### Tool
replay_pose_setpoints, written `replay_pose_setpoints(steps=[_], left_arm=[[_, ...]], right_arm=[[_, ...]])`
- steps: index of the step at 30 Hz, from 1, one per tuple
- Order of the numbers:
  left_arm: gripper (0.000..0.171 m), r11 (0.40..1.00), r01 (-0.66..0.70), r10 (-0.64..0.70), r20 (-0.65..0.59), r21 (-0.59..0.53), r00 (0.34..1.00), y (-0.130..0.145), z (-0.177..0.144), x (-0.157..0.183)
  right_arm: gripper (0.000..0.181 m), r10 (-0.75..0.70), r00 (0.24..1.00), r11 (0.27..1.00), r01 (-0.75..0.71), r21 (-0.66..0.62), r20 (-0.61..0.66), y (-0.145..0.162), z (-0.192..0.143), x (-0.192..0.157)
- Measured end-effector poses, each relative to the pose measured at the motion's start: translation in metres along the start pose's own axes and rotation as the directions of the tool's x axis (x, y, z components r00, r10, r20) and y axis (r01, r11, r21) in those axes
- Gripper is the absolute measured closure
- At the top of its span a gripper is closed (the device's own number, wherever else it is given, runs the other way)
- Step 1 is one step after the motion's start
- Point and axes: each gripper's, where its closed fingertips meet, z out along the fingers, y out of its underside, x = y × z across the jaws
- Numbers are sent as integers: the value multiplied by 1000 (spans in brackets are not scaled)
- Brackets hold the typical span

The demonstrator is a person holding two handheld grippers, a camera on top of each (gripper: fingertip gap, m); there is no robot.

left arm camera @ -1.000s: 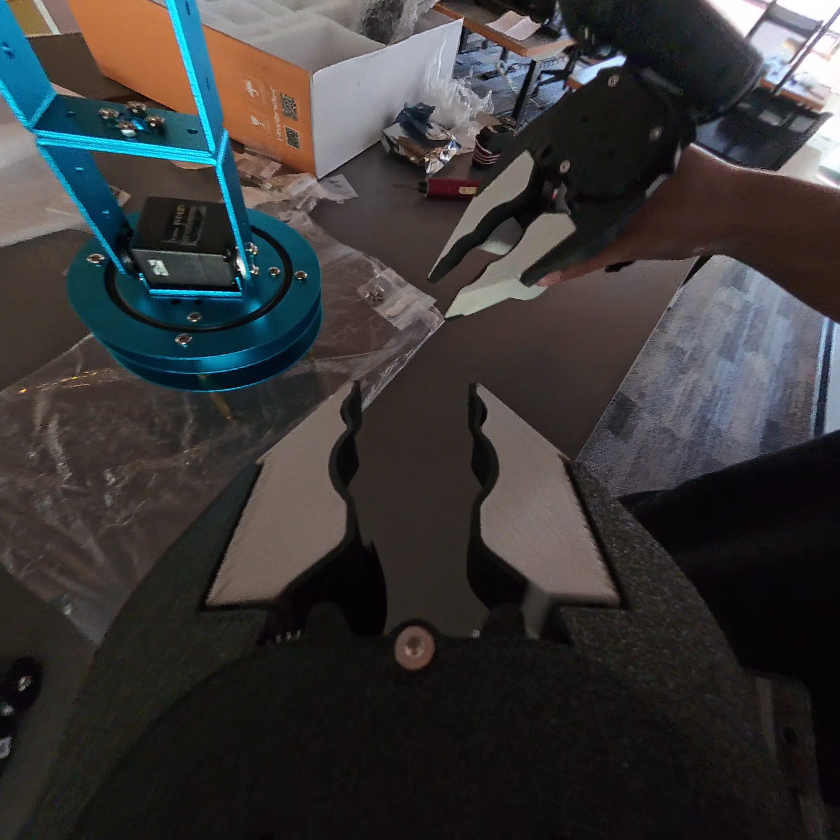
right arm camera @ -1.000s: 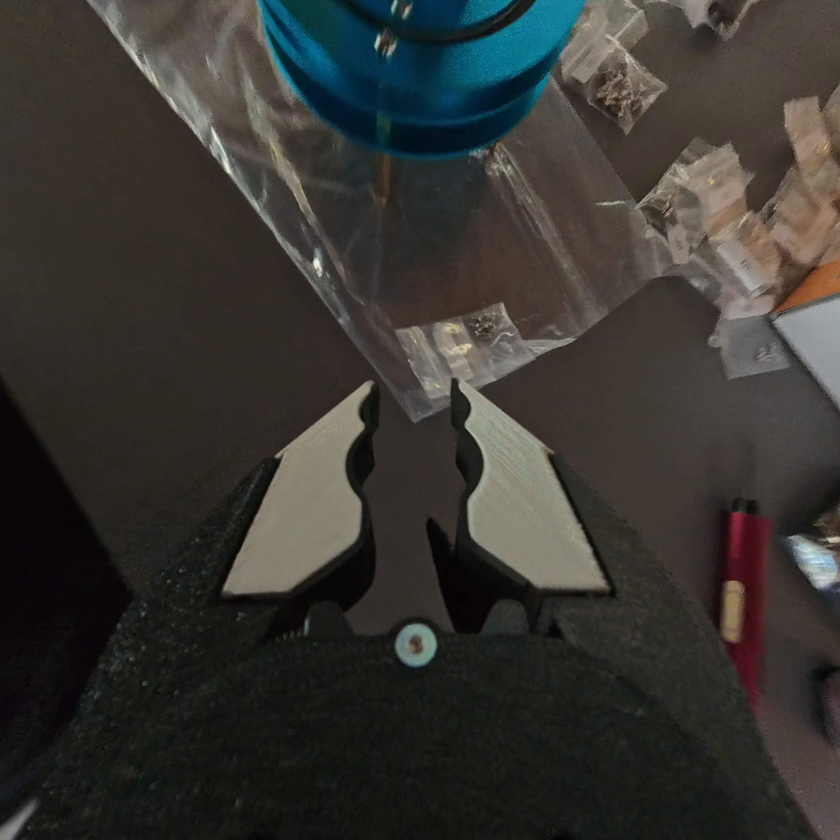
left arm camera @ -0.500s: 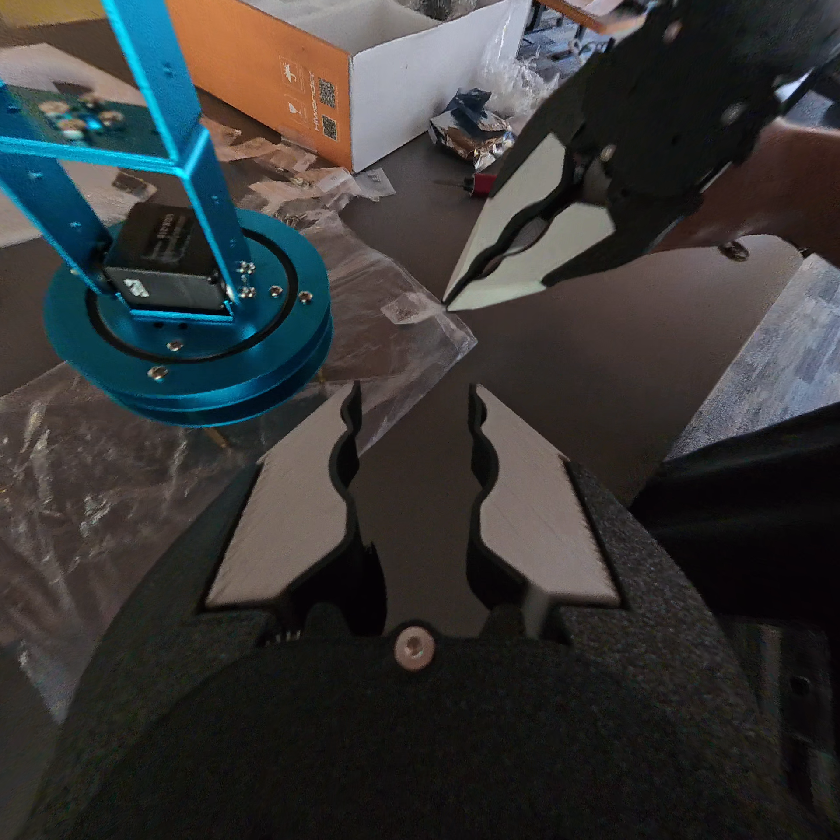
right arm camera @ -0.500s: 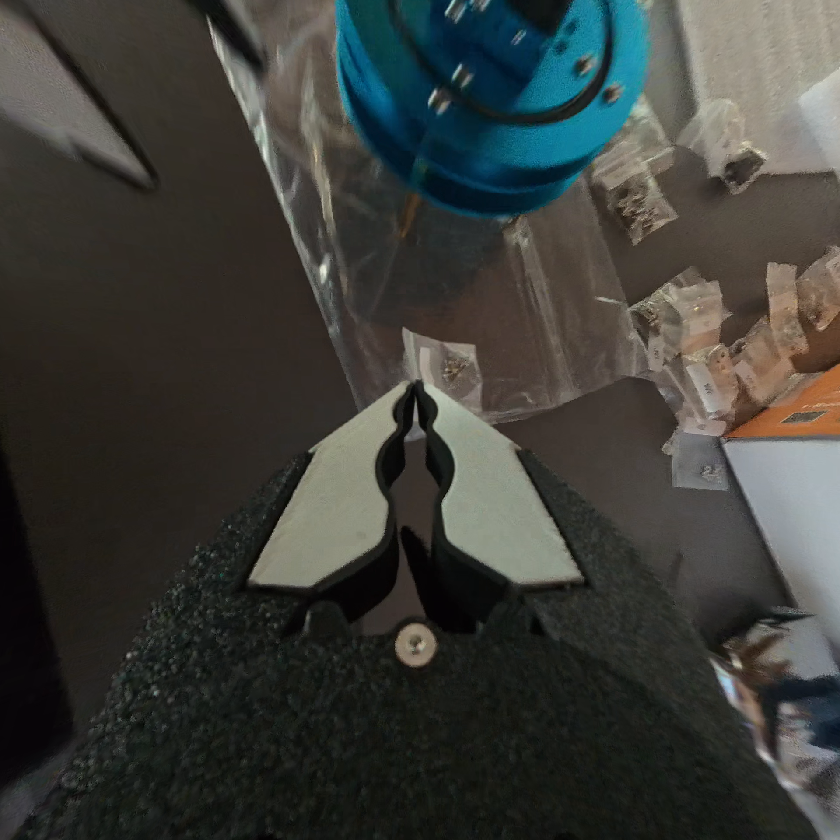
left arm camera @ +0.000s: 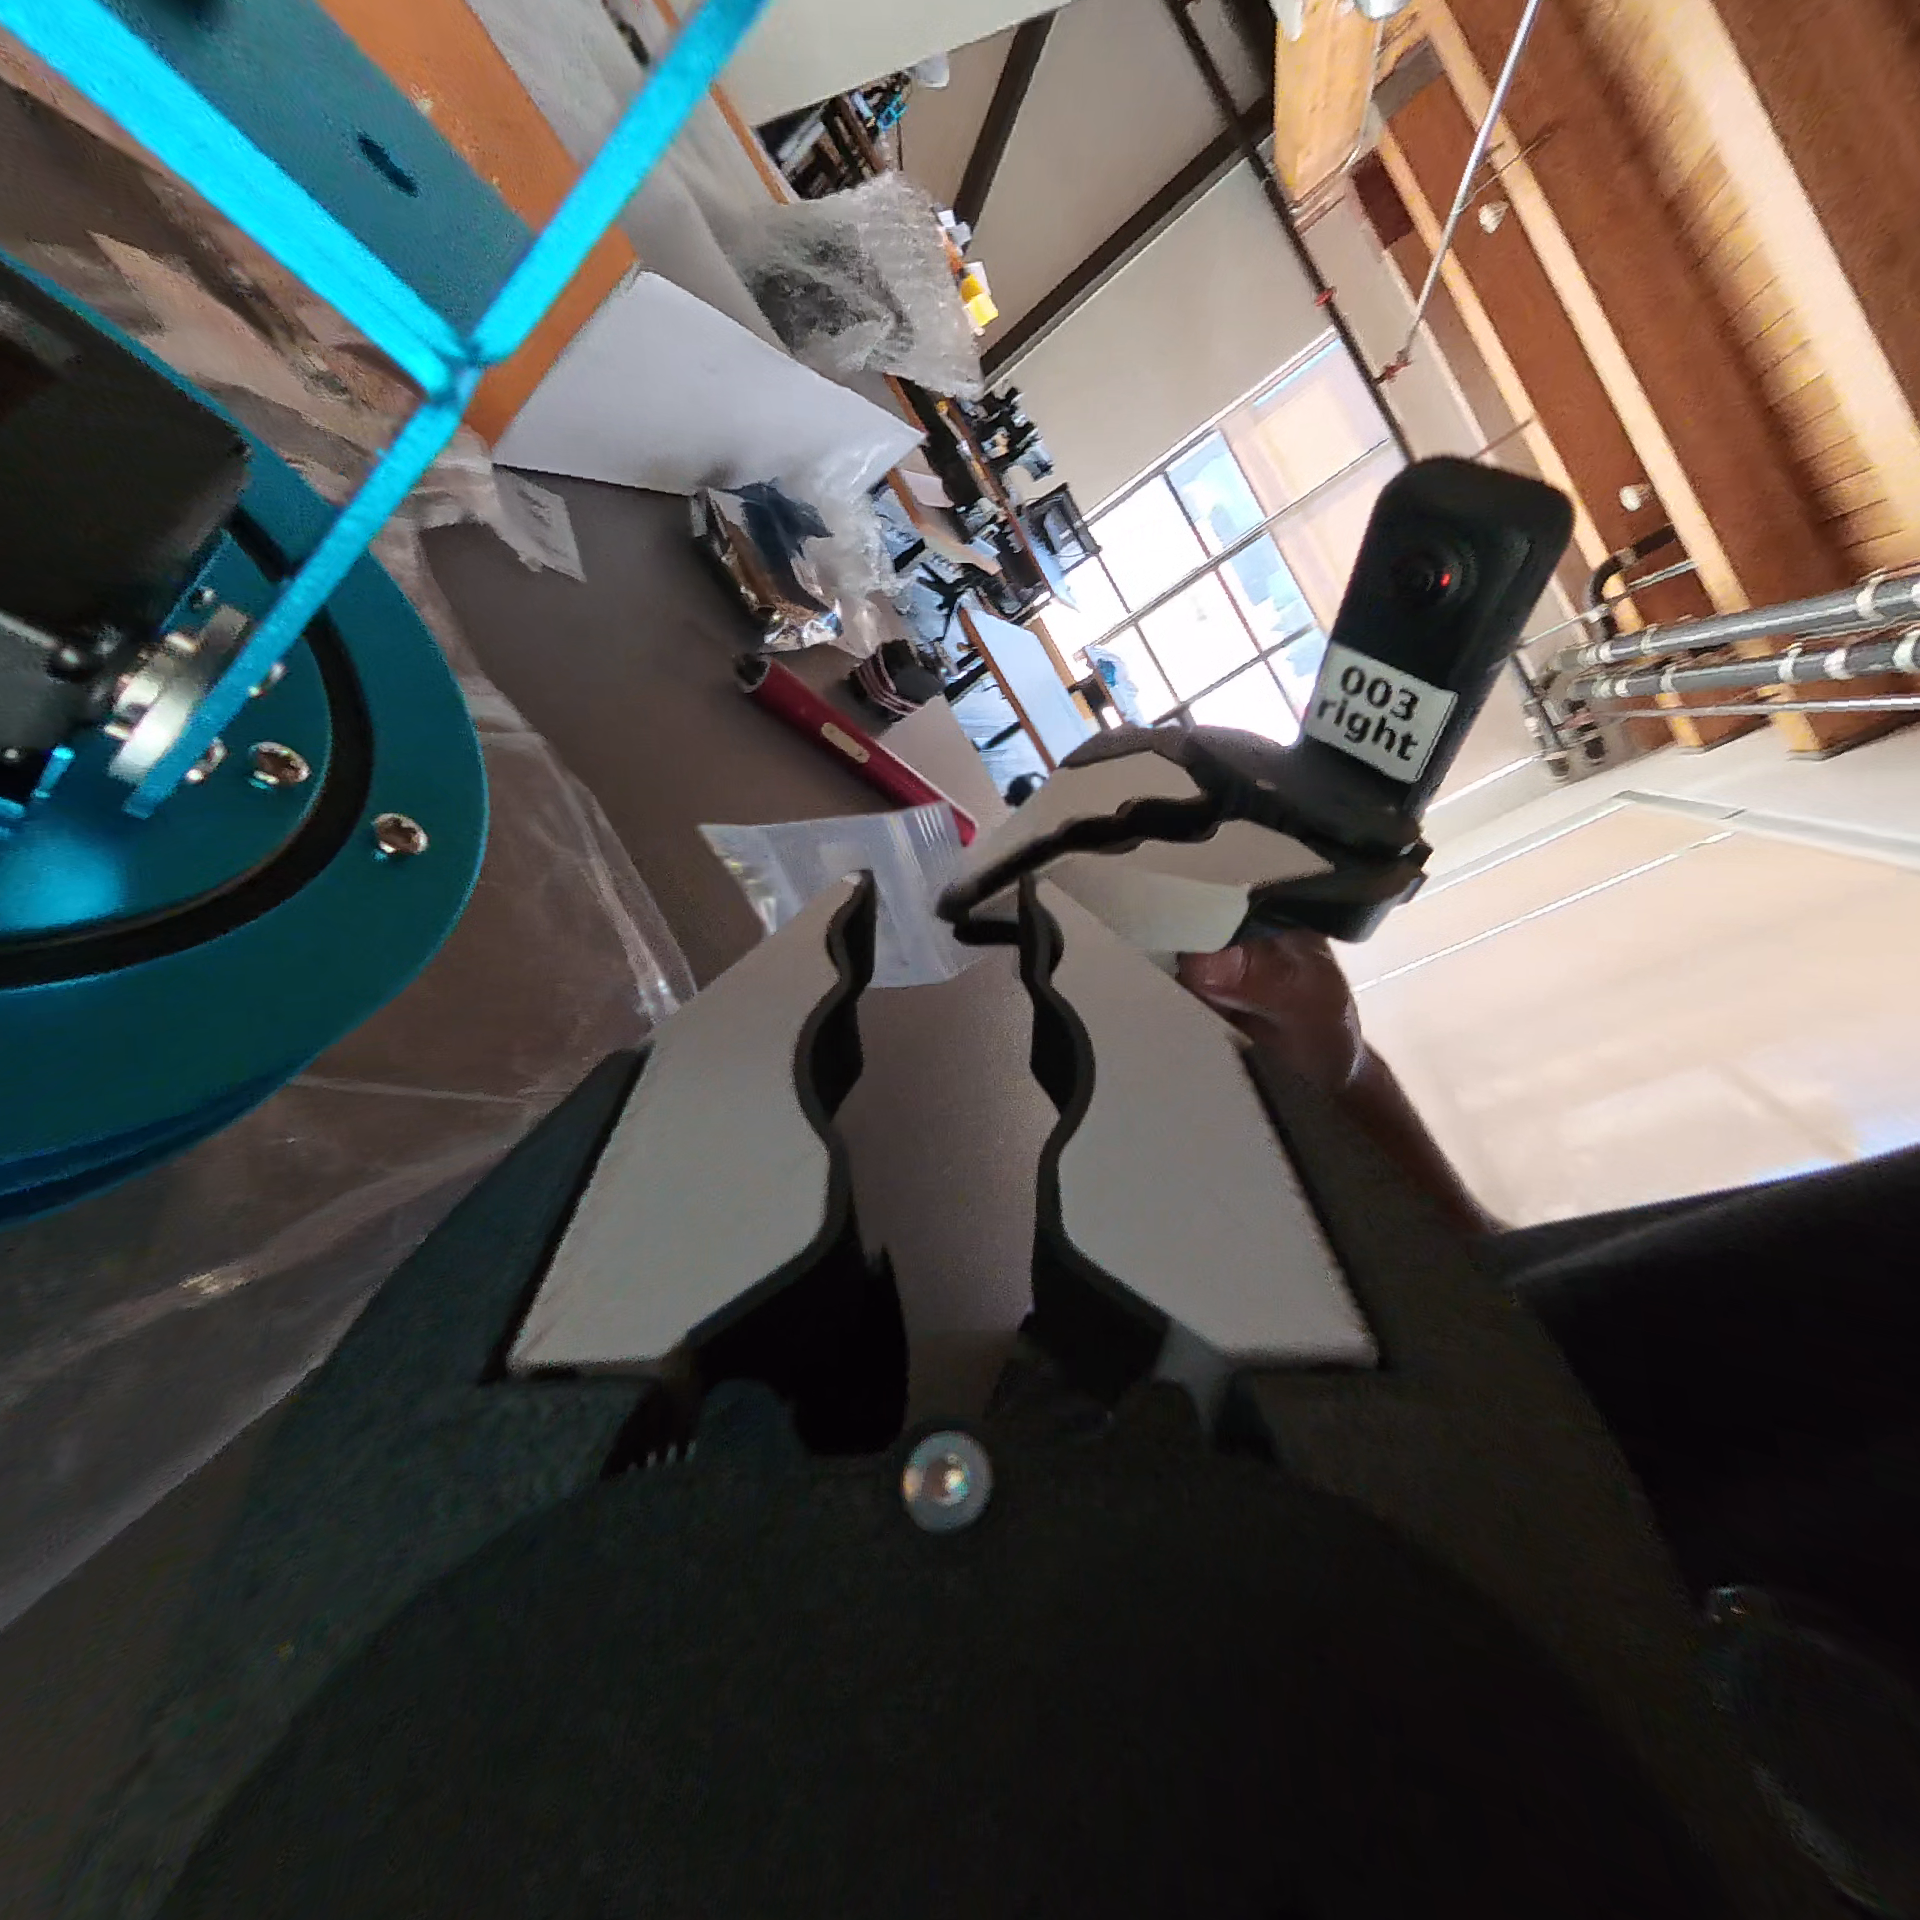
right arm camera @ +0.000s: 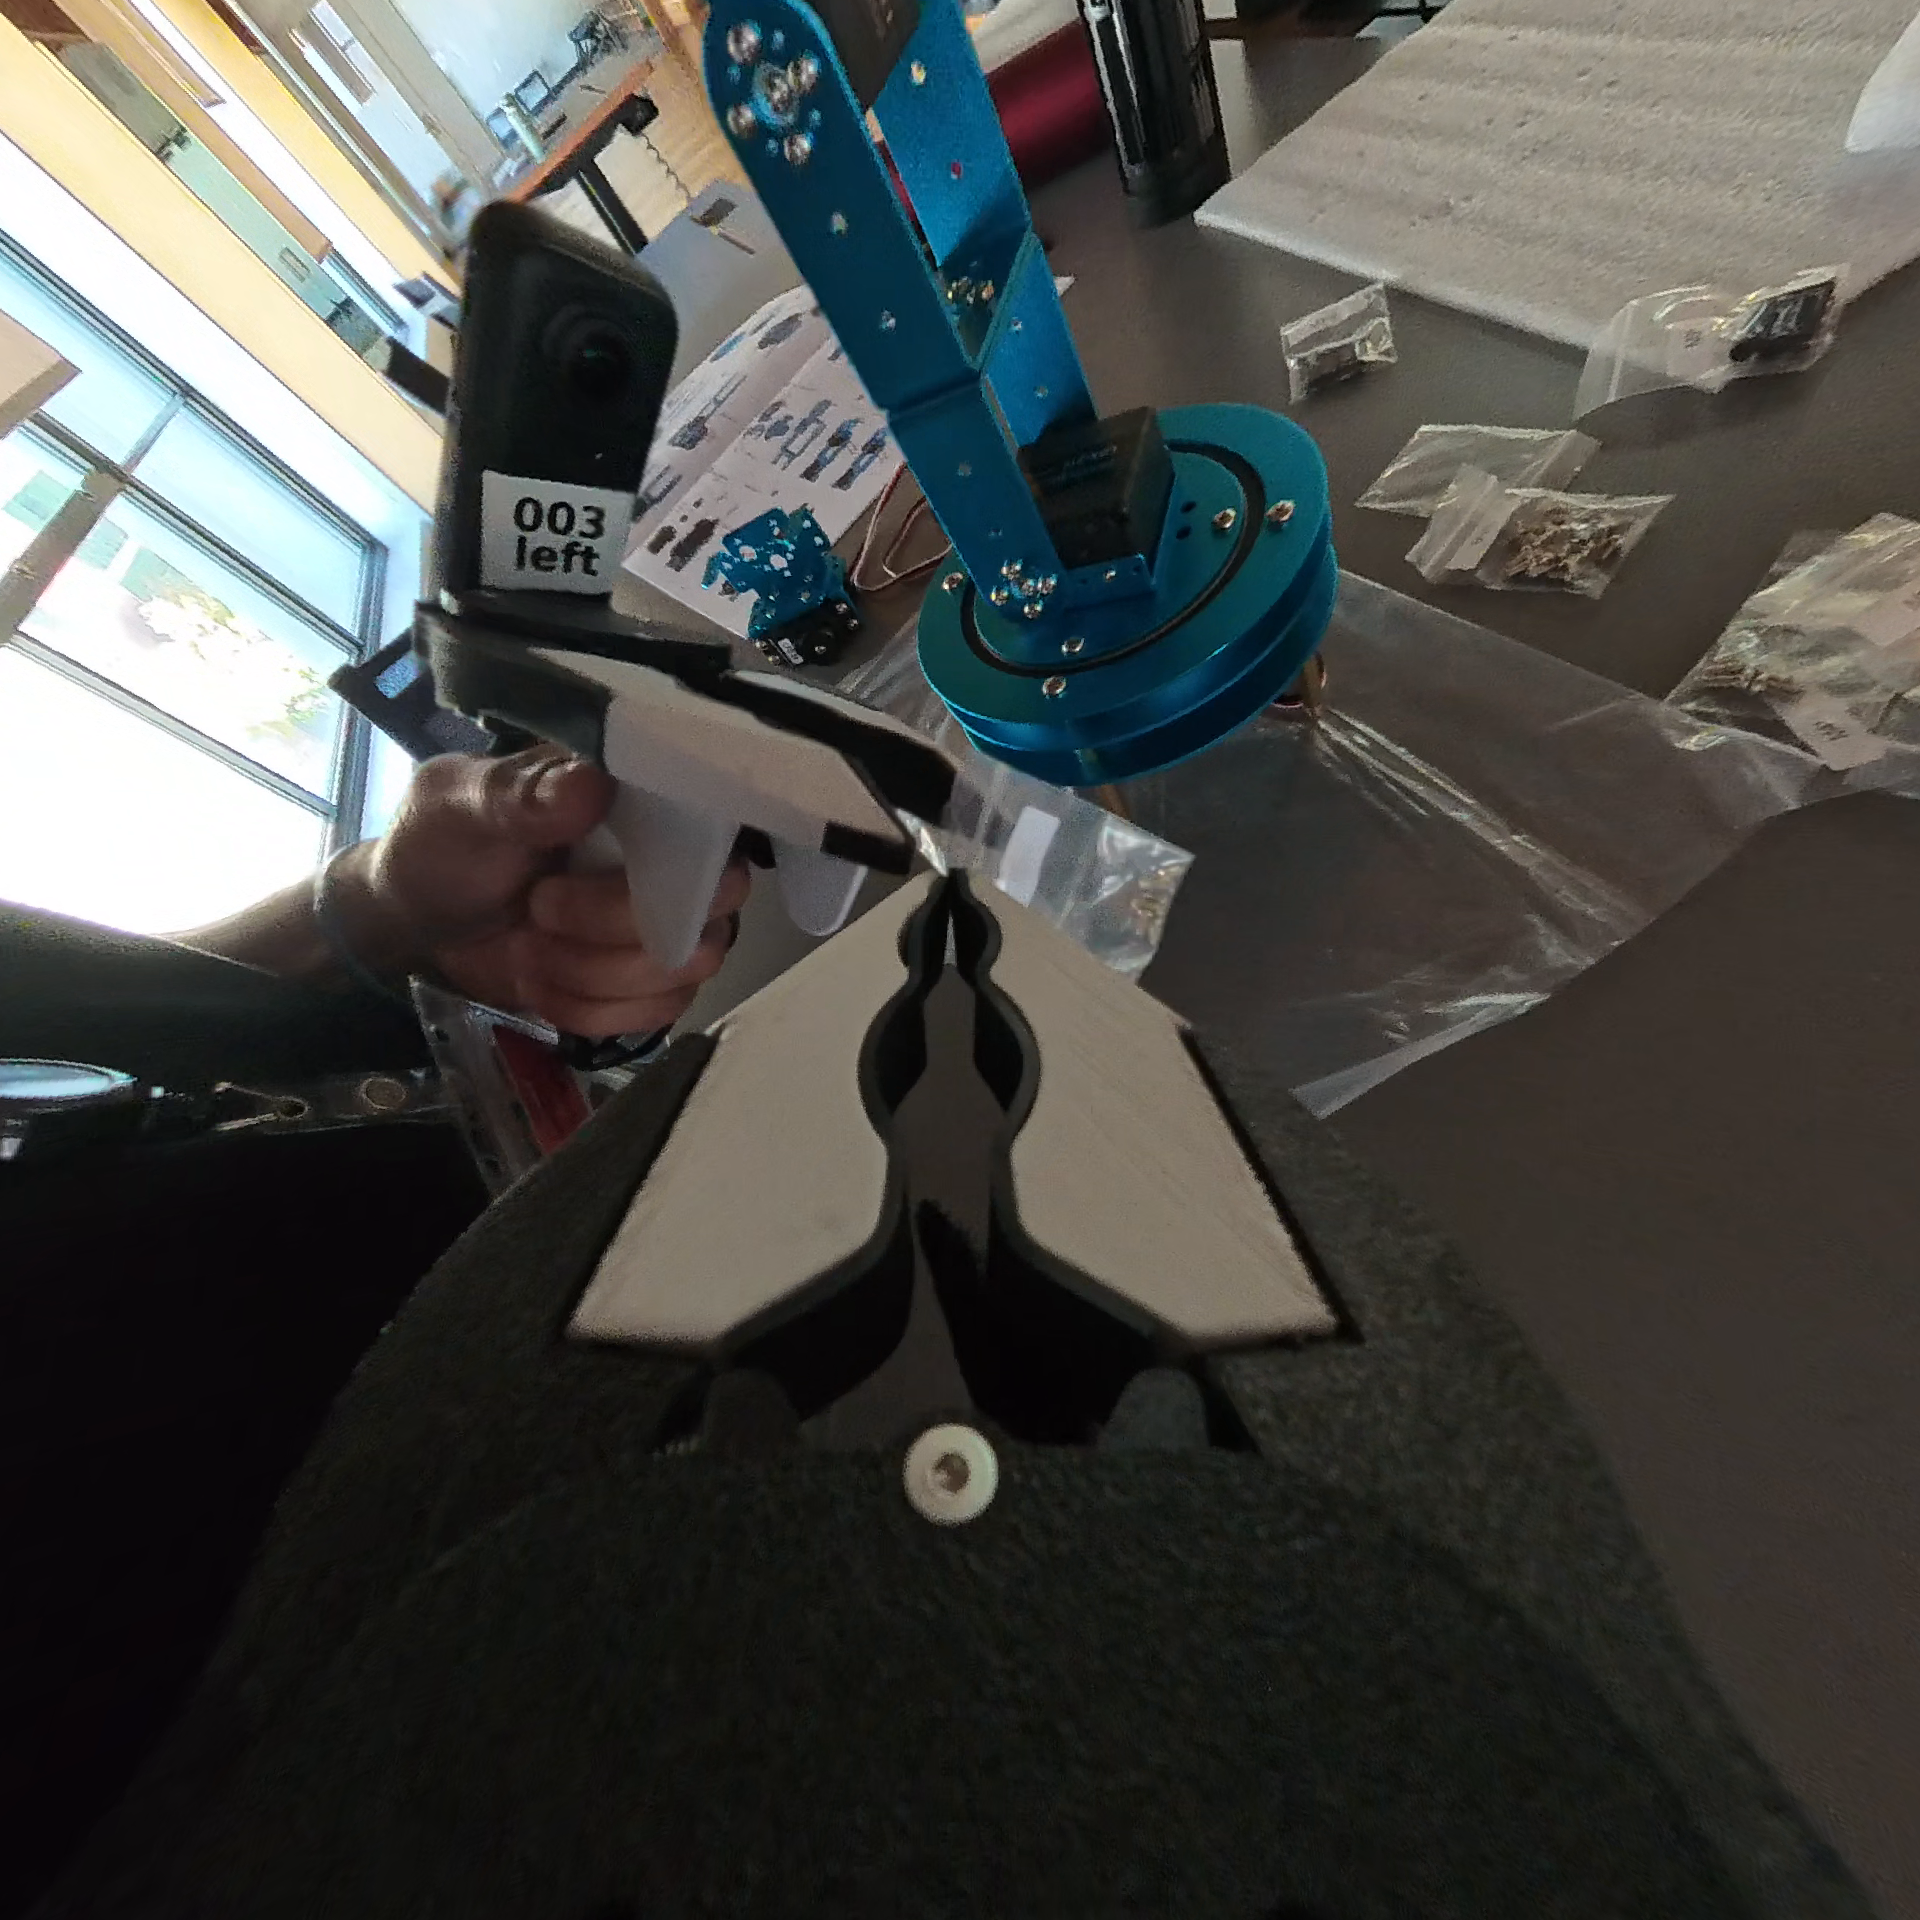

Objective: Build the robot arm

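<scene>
The right hand-held gripper (right arm camera: 948, 883) pinches a small clear zip bag (right arm camera: 1023, 836) at its tips; the left hand-held gripper (left arm camera: 940, 904), jaws spread, faces it, bag between its fingertips.

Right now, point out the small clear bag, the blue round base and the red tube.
small clear bag (left arm camera: 831, 862), left wrist view, its flat clear face.
blue round base (right arm camera: 1236, 665), right wrist view, its outer rim.
red tube (left arm camera: 831, 727), left wrist view, mid-body.

Each wrist camera looks forward along its own tool, low and tilted over the counter (left arm camera: 644, 665), facing the other tool close up; both share the blue turntable (right arm camera: 1164, 623).
</scene>
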Motion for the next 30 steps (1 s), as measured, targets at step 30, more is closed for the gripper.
replay_pose_setpoints(steps=[30], left_arm=[[171, 999, 37, -35, -98, 18, 995, -7, -10, 14]], right_arm=[[181, 113, 983, 992, -119, 39, 142, -8, -5, -18]])
